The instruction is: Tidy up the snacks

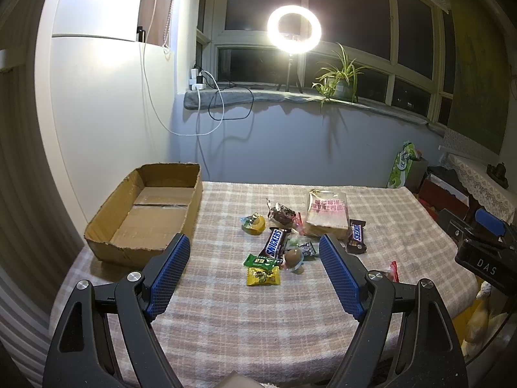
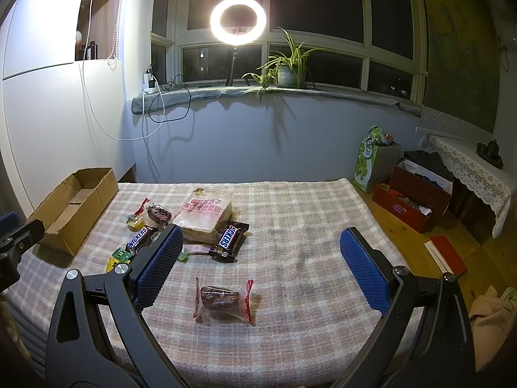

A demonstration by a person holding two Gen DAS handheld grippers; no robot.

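Left wrist view: left tongs (image 1: 255, 252) are hovering wide open, gripping nothing, above the snack pile (image 1: 281, 242) lying on the checkered surface (image 1: 226, 307). Right tongs (image 2: 258, 249) are likewise gaping empty over a wrapped date cake (image 2: 221, 300).

The left wrist view looks from above the table's (image 1: 226, 323) near edge, toward its left side, facing the far edge and the window (image 1: 323, 16); the box (image 1: 145, 213) at the far left corner sits close. The right wrist view looks the same way from further right, with the floor past the right edge showing. Both share the snack pile (image 1: 290, 232) mid-table, the box (image 2: 74, 207) and the ring light (image 2: 238, 20).
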